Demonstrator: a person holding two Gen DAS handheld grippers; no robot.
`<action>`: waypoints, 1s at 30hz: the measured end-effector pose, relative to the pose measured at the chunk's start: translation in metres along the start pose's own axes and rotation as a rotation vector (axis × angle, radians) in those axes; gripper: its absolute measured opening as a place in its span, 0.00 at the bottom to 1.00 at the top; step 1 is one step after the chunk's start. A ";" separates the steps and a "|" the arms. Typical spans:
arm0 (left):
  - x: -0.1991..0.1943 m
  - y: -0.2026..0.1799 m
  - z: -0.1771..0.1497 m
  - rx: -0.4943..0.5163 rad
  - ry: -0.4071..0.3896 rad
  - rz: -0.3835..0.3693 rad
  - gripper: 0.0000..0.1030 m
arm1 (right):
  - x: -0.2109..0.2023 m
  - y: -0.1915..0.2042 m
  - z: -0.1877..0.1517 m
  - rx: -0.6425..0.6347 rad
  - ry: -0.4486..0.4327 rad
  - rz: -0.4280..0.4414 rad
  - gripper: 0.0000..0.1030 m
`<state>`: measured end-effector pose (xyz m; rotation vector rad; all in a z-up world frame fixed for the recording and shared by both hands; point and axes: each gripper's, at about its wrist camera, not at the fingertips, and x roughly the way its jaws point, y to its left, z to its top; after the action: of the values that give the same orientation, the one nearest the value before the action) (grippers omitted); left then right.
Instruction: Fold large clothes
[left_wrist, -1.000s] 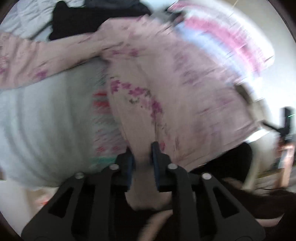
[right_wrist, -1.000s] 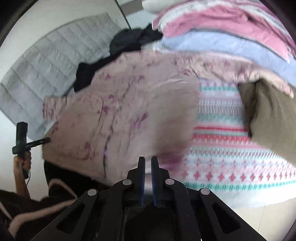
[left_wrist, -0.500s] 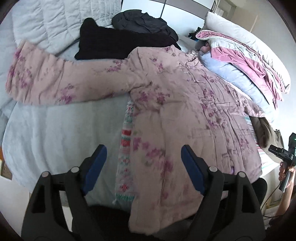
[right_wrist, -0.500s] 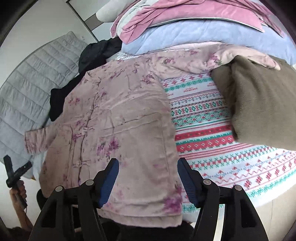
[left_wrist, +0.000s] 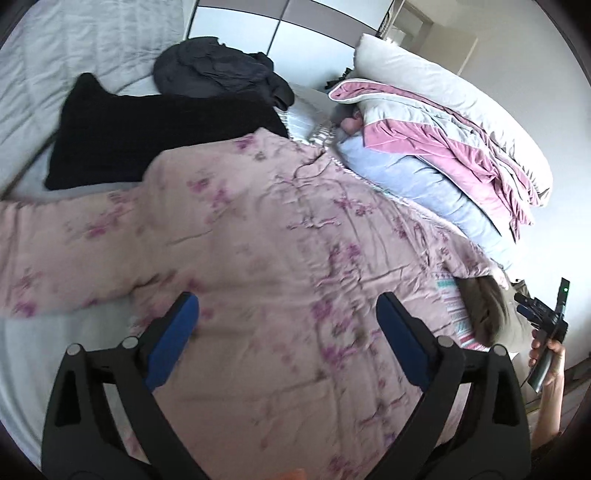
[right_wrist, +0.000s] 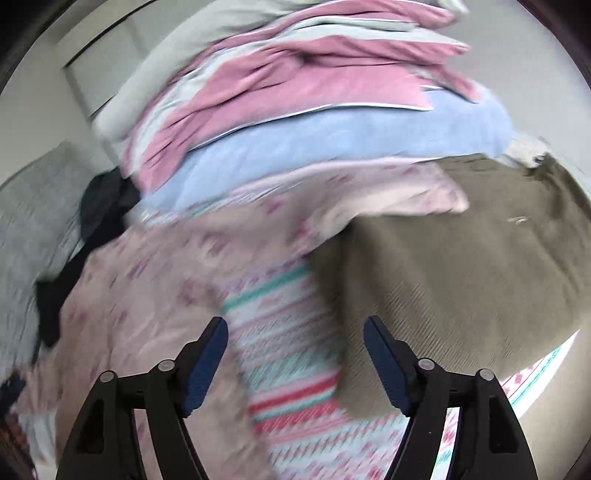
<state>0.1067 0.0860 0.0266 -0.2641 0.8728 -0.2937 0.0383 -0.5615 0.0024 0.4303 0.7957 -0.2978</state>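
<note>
A large pink quilted jacket with purple flowers (left_wrist: 280, 243) lies spread flat on the bed, one sleeve (left_wrist: 55, 254) stretched out to the left. My left gripper (left_wrist: 286, 325) is open and empty, just above the jacket's lower body. My right gripper (right_wrist: 295, 350) is open and empty over the patterned blanket (right_wrist: 288, 354), between the jacket's right side (right_wrist: 140, 295) and an olive-brown cushion (right_wrist: 461, 280). The jacket's other sleeve (right_wrist: 399, 192) lies along the cushion's top edge. The right wrist view is blurred.
A black garment (left_wrist: 147, 129) and a dark bundle (left_wrist: 218, 70) lie beyond the jacket. Stacked pink, grey and light blue bedding (left_wrist: 443, 147) and a white pillow (left_wrist: 443, 81) fill the right. The right gripper's handle shows in a hand (left_wrist: 546, 332) in the left wrist view.
Both grippers let go of the jacket's hem a second ago and opened. The left has moved in over the jacket. The right has swung right toward the blanket and cushion.
</note>
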 end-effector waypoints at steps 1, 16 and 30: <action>0.009 -0.003 0.006 -0.008 0.001 -0.017 0.94 | 0.007 -0.006 0.007 0.024 -0.005 -0.013 0.75; 0.085 -0.019 0.021 -0.026 0.108 -0.098 0.94 | 0.125 -0.073 0.070 0.377 -0.066 -0.045 0.74; 0.097 0.016 0.027 -0.059 0.081 -0.055 0.94 | 0.063 -0.030 0.137 0.288 -0.327 -0.025 0.13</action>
<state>0.1890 0.0690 -0.0311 -0.3328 0.9566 -0.3322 0.1526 -0.6594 0.0333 0.6237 0.4384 -0.4949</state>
